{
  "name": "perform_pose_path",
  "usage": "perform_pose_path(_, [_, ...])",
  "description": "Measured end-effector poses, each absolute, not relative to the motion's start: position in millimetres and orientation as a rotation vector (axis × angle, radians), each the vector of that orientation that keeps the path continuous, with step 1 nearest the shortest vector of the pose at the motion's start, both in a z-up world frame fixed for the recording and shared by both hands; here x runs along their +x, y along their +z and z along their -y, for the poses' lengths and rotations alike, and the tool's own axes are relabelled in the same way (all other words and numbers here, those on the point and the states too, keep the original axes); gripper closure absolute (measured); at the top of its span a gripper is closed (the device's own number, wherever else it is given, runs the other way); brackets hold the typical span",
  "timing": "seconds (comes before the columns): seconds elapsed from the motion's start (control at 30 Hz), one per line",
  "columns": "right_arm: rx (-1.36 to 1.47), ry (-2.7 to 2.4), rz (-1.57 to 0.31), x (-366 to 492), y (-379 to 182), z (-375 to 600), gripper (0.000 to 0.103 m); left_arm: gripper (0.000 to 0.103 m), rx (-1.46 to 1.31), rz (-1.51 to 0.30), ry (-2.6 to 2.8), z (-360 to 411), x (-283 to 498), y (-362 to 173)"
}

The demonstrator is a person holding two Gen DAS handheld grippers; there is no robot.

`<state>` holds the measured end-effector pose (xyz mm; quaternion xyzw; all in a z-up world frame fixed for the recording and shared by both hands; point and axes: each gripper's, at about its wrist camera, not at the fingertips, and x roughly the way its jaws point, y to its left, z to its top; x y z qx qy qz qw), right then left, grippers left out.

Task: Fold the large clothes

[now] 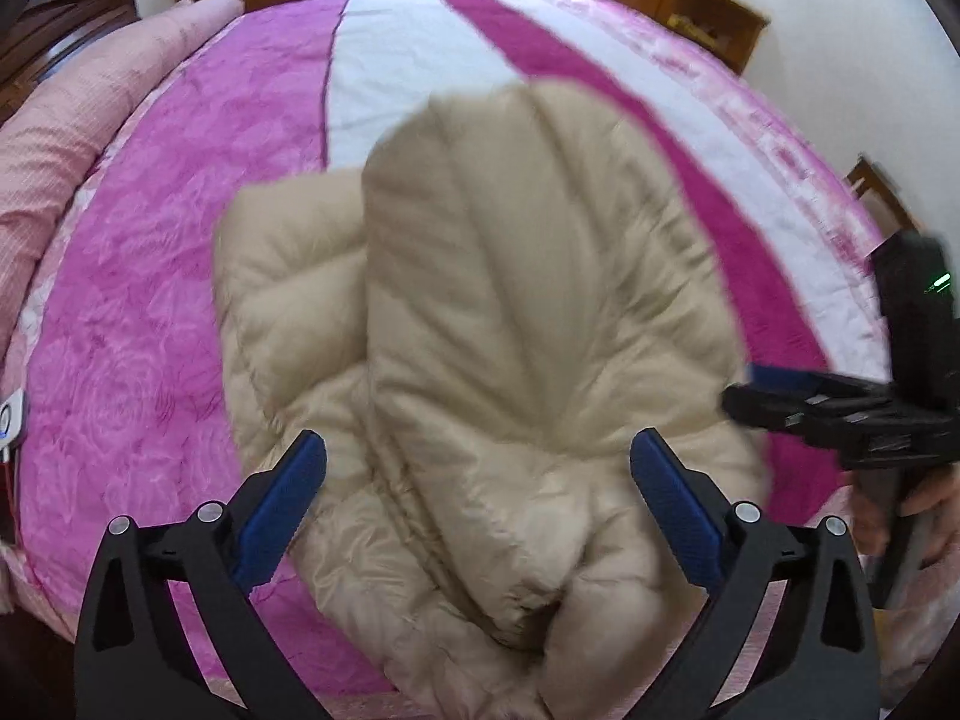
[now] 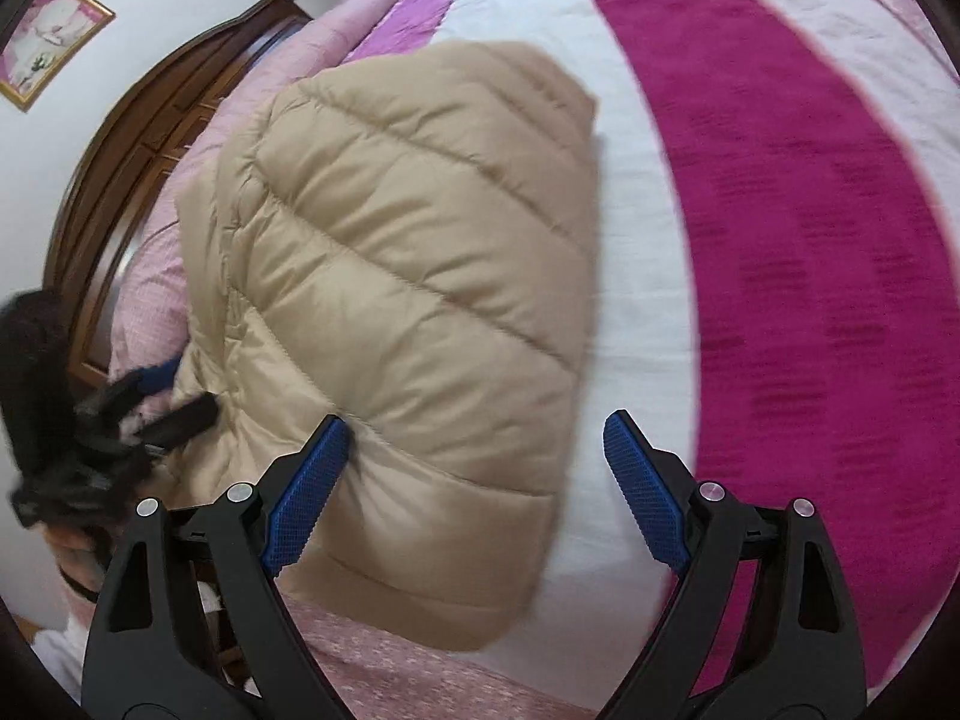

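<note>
Here the left gripper (image 1: 478, 480) and right gripper (image 2: 476, 468) both gape wide, empty, above the beige puffer jacket (image 2: 408, 276).

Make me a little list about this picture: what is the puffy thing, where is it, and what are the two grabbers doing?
puffy thing: beige quilted jacket, folded into a bundle
where: on a bed with a pink and white striped cover
left gripper: open, jacket below, pads not pressing it
right gripper: open, over the jacket's near edge, holding nothing
nearby: rolled pink quilt, wooden headboard, framed picture on the wall
</note>
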<state>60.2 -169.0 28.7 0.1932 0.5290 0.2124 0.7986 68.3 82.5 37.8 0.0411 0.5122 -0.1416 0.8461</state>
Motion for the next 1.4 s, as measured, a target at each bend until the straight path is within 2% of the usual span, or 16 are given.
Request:
perform_pose_path(0.53, [0.300, 0.563, -1.109, 66.2, 32.4, 113.4, 0.014, 0.005, -0.080, -1.094, -0.194, -139.8, 48.6, 2.7])
perform_pose_path(0.73, [0.240, 0.546, -1.077, 62.1, 26.5, 102.4, 0.012, 0.005, -0.279, -1.101, -0.142, -172.2, 35.3, -25.7])
perform_pose_path(1.03, [0.541, 0.638, -1.195, 72.7, -26.7, 115.8, 0.005, 0.005, -0.399, -1.111, -0.157, -186.8, 30.1, -48.0])
perform_pose_path(1.1, [0.594, 0.703, -1.193, 74.9, -33.8, 110.8, 0.009, 0.011, -0.438, -1.109, -0.211, -185.0, 33.0, -47.4])
perform_pose_path(1.13, [0.592, 0.723, -1.182, 74.0, -33.8, 106.8, 0.010, 0.028, -0.491, -1.103, -0.271, -185.9, 33.9, -46.8])
perform_pose_path(1.17, [0.574, 0.733, -1.159, 72.3, -31.7, 103.3, 0.015, 0.040, -0.543, -1.096, -0.322, -186.3, 33.4, -45.4])
perform_pose_path(1.27, [0.607, 0.755, -1.066, 67.6, -20.4, 112.8, 0.038, 0.047, -0.555, -1.068, -0.375, -180.3, 39.3, -38.7])
perform_pose_path(1.3, [0.624, 0.763, -1.030, 66.3, -14.2, 119.0, 0.041, 0.048, -0.561, -1.046, -0.408, -175.4, 41.2, -33.3])
perform_pose_path(1.4, [0.610, 0.742, -0.934, 61.0, 10.0, 137.2, 0.043, 0.050, -0.505, -0.990, -0.489, -155.4, 48.5, -14.8])
